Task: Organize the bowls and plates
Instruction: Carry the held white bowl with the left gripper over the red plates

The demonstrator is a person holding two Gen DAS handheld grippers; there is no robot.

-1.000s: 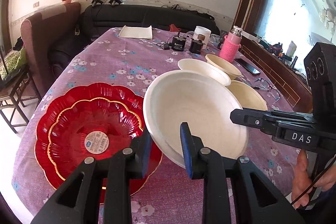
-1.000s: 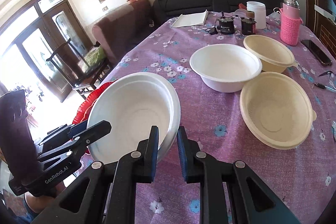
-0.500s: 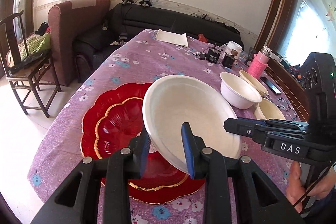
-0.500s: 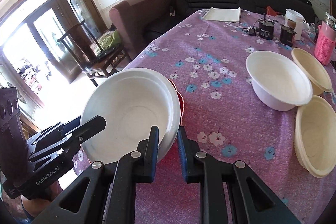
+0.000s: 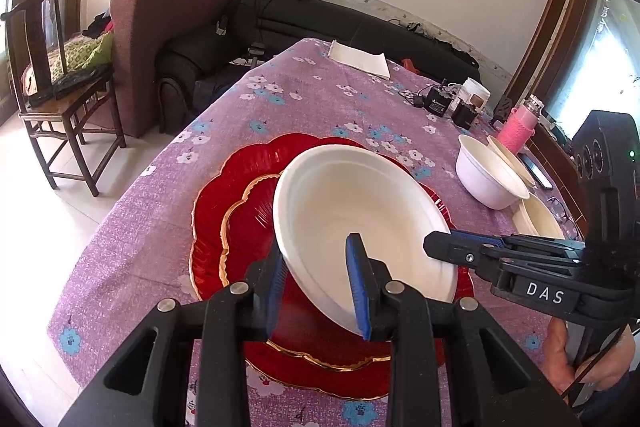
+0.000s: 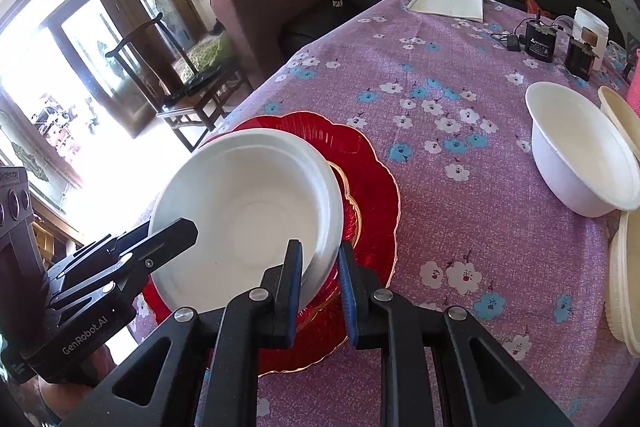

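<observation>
Both tongs pinch one white plate | left tongs (image 5: 316, 279) and right tongs (image 6: 320, 283) on opposite rims | white plate (image 5: 360, 223) tilted above red plates (image 5: 224, 203) | white bowl (image 6: 580, 155) beyond the right tongs on bench (image 6: 440, 67)

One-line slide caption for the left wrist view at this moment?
Both grippers, left gripper and right gripper, clamp the rim of a white bowl tilted above stacked red plates.

We had the left gripper (image 5: 320, 279) and right gripper (image 6: 320, 279) angled down, each clamped on opposite rim edges.
</observation>
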